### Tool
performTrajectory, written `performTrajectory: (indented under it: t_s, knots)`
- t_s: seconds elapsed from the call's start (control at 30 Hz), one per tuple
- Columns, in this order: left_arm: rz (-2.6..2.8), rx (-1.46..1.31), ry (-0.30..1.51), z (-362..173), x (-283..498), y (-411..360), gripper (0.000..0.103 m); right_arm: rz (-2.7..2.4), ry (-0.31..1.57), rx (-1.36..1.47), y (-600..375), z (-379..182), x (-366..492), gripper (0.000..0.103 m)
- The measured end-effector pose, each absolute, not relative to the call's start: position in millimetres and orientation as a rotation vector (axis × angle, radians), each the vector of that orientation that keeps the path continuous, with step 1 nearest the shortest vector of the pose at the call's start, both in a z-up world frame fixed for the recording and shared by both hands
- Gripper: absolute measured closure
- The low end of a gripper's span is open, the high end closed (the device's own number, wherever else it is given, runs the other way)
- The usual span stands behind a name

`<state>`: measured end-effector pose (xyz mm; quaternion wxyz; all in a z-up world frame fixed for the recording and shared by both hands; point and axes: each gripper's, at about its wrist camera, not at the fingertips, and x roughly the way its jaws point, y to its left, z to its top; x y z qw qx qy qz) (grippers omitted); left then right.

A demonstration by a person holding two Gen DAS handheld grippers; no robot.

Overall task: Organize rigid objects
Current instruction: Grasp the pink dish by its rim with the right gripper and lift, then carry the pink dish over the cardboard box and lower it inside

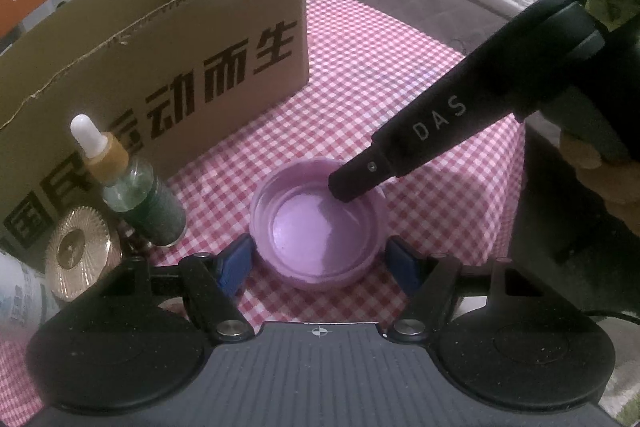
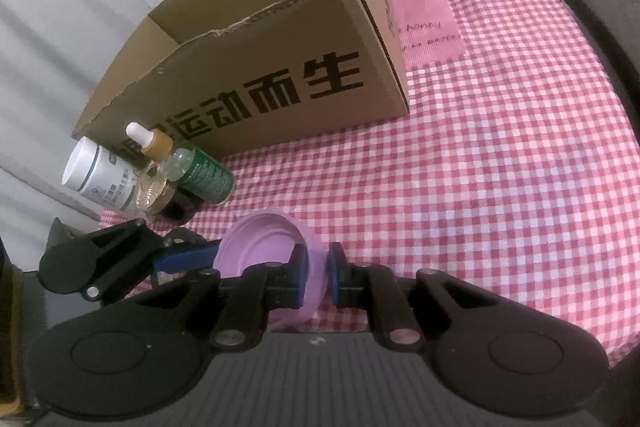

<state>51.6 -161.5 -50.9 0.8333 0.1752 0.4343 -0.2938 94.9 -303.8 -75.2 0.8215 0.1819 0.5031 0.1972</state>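
Showing only rightward: white jar [image 2: 98,175] beside box [image 2: 280,75].

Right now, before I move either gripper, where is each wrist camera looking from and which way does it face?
Left wrist: low behind the left gripper, facing over the checkered cloth toward the cardboard box; its own pads flank the purple lid, contact unclear.
Right wrist: behind the right gripper, angled in from the right, facing the same box; its pads pinch the lid's wall.
Shared: lid, box, dropper bottle; each view shows the other gripper.
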Motion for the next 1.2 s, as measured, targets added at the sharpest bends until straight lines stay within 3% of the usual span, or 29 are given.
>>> performTrajectory:
  t_s: [1.2]
  knots:
    - [-0.57,0.36,0.864,-26.4,38.3,-157.3,0.033,0.416,1.011,0.365,-292.6,-52.9,80.1,0.09]
